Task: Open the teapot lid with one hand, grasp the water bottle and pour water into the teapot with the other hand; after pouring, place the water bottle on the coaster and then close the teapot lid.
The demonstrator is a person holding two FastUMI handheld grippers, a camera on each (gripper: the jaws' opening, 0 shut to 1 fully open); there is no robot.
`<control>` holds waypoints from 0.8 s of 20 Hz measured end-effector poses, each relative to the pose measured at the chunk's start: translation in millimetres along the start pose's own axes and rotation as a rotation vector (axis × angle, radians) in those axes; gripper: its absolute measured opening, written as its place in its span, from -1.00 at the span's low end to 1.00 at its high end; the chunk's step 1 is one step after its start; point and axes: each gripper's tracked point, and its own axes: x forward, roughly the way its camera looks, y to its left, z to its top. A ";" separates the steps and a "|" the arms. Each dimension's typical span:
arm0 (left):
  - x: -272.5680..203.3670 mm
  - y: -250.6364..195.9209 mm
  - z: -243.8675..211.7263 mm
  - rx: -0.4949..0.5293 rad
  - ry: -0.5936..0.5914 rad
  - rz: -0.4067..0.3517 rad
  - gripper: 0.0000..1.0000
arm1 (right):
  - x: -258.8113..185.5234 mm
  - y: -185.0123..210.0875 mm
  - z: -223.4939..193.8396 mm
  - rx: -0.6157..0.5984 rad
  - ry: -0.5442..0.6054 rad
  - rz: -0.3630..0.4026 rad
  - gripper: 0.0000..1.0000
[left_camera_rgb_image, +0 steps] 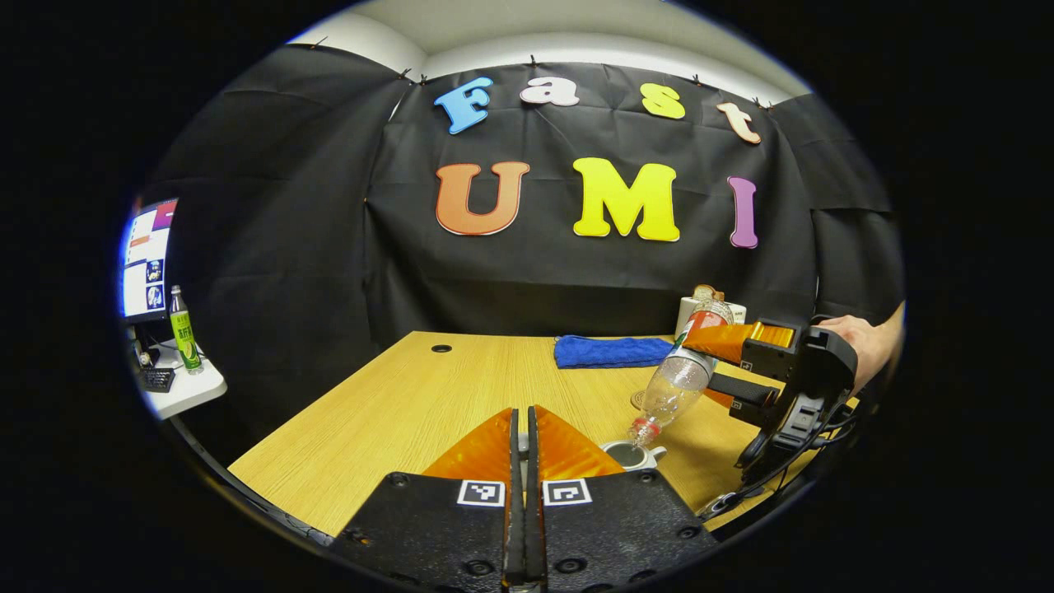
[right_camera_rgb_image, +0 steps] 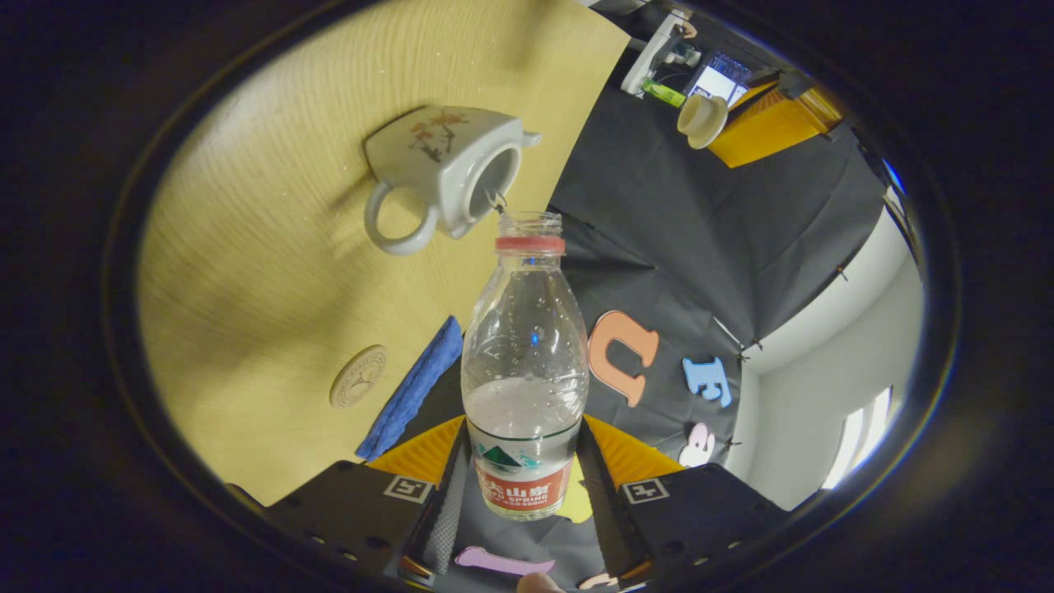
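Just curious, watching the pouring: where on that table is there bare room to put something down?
The wooden table is bare on its left half, from the small round hole forward. It is crowded right: blue folded cloth, white ceramic teapot, round cork coaster, tilted clear plastic water bottle.

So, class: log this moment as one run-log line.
phase: pouring | right gripper: shut on water bottle, tilted at teapot | left gripper: holding lid | coaster: bare

The left gripper view looked level across the pale wooden table (left_camera_rgb_image: 395, 403) toward the far wall, while the right gripper view, rolled over and close, faced down it; both caught the white ceramic teapot (left_camera_rgb_image: 632, 454) (right_camera_rgb_image: 440, 169).
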 end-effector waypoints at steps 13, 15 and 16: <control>-1.9 1.9 2.4 0.002 0.000 -0.002 -0.94 | 1.0 -18.3 2.8 -0.080 -0.019 -0.052 0.38; -2.9 3.9 2.2 0.000 -0.003 0.000 -0.94 | 0.5 -20.4 3.2 -0.085 -0.020 -0.058 0.38; -4.0 3.6 2.6 -0.001 -0.004 -0.001 -0.94 | 0.1 -21.0 3.7 -0.085 -0.021 -0.062 0.36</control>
